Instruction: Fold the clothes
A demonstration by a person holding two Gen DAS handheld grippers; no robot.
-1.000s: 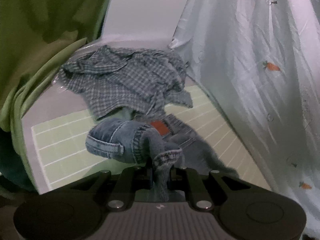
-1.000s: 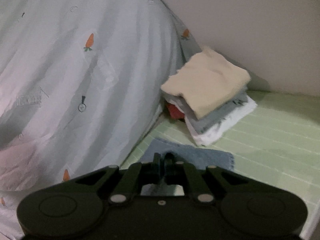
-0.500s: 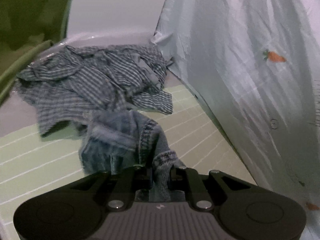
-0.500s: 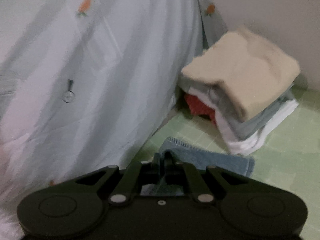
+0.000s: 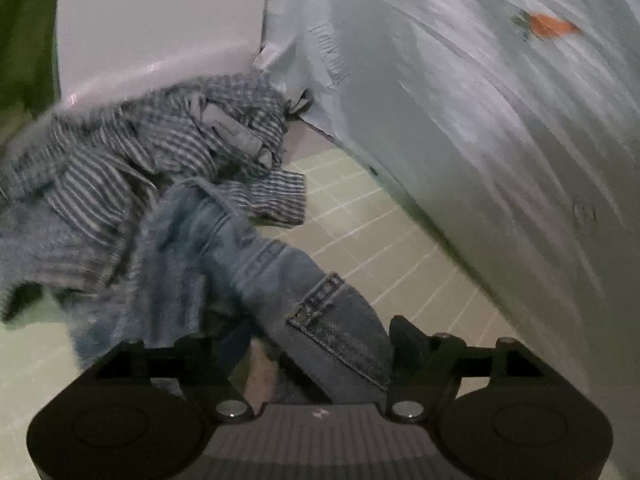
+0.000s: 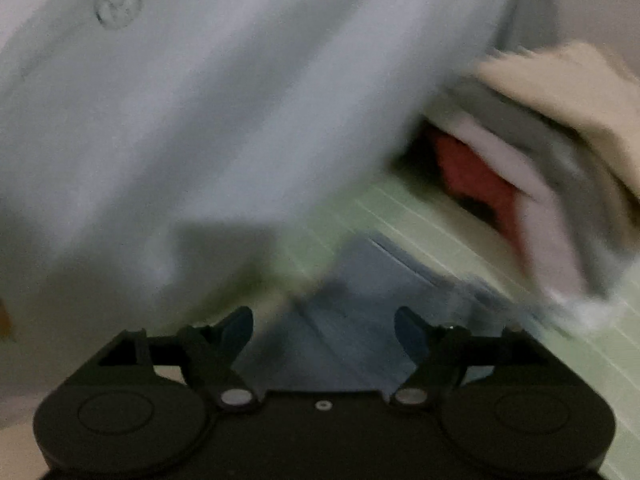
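Jeans (image 5: 256,264) lie on the green mat (image 5: 384,240), half over the plaid shirt (image 5: 160,148). Your left gripper (image 5: 320,344) and right gripper (image 6: 324,332) have just sprung open, denim loose between the jaws. Lift away carelessly and a pad may snag the cloth, undoing your layout.

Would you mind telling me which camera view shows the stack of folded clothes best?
The right wrist view: the stack of folded clothes lies at its right edge, beige piece on top, grey, white and red beneath, though blurred. The left wrist view shows none of it, only the jeans and the crumpled plaid shirt.
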